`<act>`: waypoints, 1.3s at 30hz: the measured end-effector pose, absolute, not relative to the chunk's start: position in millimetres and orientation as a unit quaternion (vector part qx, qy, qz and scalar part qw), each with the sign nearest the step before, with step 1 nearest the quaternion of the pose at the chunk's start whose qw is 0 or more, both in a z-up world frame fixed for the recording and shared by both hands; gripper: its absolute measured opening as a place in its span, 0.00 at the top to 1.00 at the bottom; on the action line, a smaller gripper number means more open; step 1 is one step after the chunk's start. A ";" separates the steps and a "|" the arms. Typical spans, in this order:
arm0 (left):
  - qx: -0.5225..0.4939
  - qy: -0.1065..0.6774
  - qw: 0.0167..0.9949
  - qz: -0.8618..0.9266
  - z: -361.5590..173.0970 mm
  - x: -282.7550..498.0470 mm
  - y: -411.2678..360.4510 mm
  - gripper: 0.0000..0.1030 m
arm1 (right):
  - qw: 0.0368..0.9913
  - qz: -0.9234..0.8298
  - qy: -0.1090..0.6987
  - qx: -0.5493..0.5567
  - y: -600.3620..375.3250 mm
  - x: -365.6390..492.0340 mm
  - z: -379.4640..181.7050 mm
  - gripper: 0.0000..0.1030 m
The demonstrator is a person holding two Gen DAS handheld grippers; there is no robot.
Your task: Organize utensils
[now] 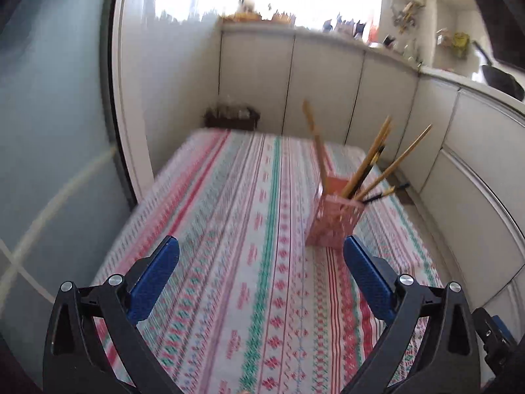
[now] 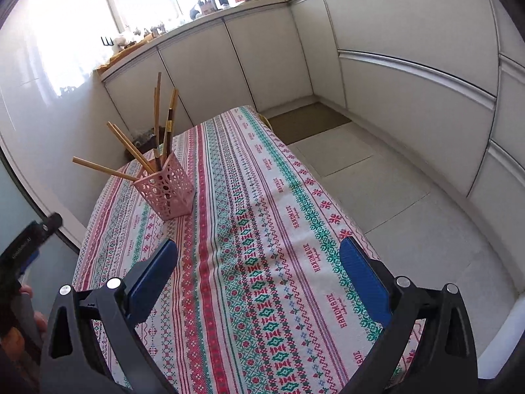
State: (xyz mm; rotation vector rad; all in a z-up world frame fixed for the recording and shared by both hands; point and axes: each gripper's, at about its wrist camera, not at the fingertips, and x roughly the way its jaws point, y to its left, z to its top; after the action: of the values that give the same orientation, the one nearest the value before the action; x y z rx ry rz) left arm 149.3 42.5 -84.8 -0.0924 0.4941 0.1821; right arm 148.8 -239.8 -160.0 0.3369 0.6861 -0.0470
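A pink perforated holder (image 1: 334, 221) stands upright on the patterned tablecloth (image 1: 229, 262). Several wooden chopsticks (image 1: 374, 164) lean out of it, some with dark tips. My left gripper (image 1: 261, 249) is open and empty above the cloth, with the holder just beyond its right finger. In the right wrist view the holder (image 2: 169, 188) with its chopsticks (image 2: 157, 131) stands at the left of the tablecloth (image 2: 262, 246). My right gripper (image 2: 259, 249) is open and empty, nearer than the holder and to its right. The left gripper's body (image 2: 23, 249) shows at the far left edge.
White kitchen cabinets (image 2: 410, 65) run along the back and right, with a cluttered counter (image 1: 344, 32) and a dark pan (image 1: 502, 78) on top. A dark tray with jars (image 1: 231, 116) sits beyond the table's far end. A grey tiled floor (image 2: 410, 197) lies right of the table.
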 end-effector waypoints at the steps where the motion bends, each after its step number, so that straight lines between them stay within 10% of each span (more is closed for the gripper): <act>1: -0.028 0.204 0.974 0.092 -75.5 137.3 37.6 0.07 | 0.930 -0.025 0.327 0.166 -242.7 143.4 -157.4 0.07; 39: -0.025 0.214 0.972 0.090 22.9 -16.4 -30.0 0.07 | 0.959 -0.065 0.260 0.090 -220.2 -1.9 -8.8 0.07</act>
State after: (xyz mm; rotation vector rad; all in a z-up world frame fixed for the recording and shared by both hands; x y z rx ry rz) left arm -16.4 -30.0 22.9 -0.0497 0.4323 0.1816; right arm -1.9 -220.2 -8.8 0.1833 0.5265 -0.1312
